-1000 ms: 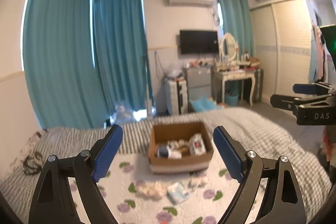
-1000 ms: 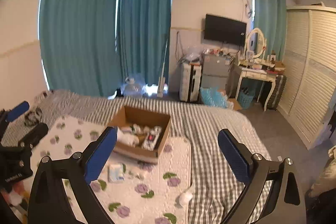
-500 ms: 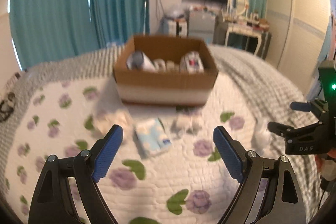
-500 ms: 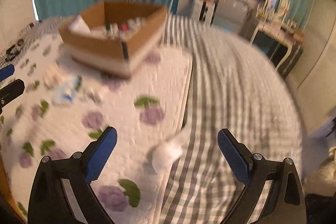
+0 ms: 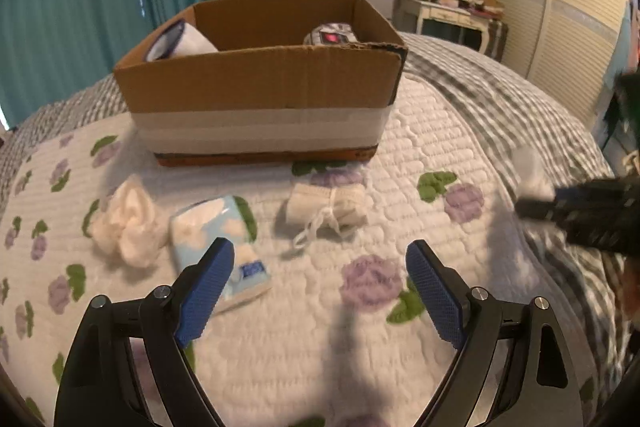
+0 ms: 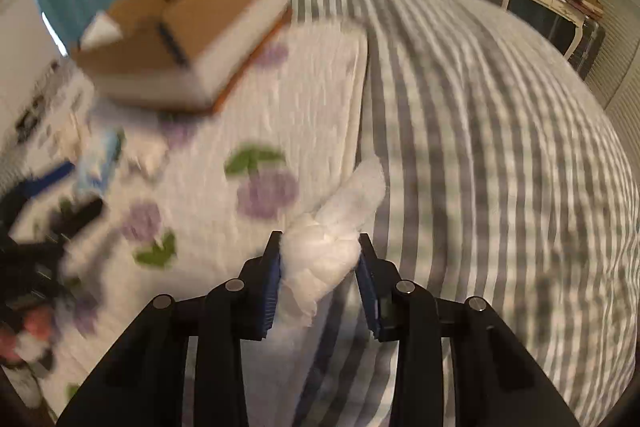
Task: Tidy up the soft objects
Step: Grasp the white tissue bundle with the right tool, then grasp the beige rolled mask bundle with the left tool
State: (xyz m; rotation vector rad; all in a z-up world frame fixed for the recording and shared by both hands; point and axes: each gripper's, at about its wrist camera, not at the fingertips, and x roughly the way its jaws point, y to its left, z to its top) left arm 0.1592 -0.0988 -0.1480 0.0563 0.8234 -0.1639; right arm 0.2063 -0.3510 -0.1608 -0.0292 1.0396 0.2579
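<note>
A cardboard box (image 5: 264, 79) with soft items inside stands on the floral quilt; it also shows blurred in the right wrist view (image 6: 188, 39). In front of it lie a cream fluffy wad (image 5: 126, 225), a light blue tissue pack (image 5: 218, 239) and a tied white roll (image 5: 328, 207). My left gripper (image 5: 318, 291) is open and empty, low over the quilt near the tissue pack. My right gripper (image 6: 320, 267) is shut on a white cotton wad (image 6: 332, 239) at the quilt's right edge; the wad also shows in the left wrist view (image 5: 530, 175).
The quilt (image 5: 400, 147) lies on a grey striped bedspread (image 6: 500, 147). Teal curtains (image 5: 80, 7), a dressing table (image 5: 448, 7) and a wardrobe (image 5: 560, 7) stand beyond the bed.
Both grippers have dropped and moved in toward the bed. My right gripper has closed on the white wad. My left gripper has stayed open and come nearer the tissue pack.
</note>
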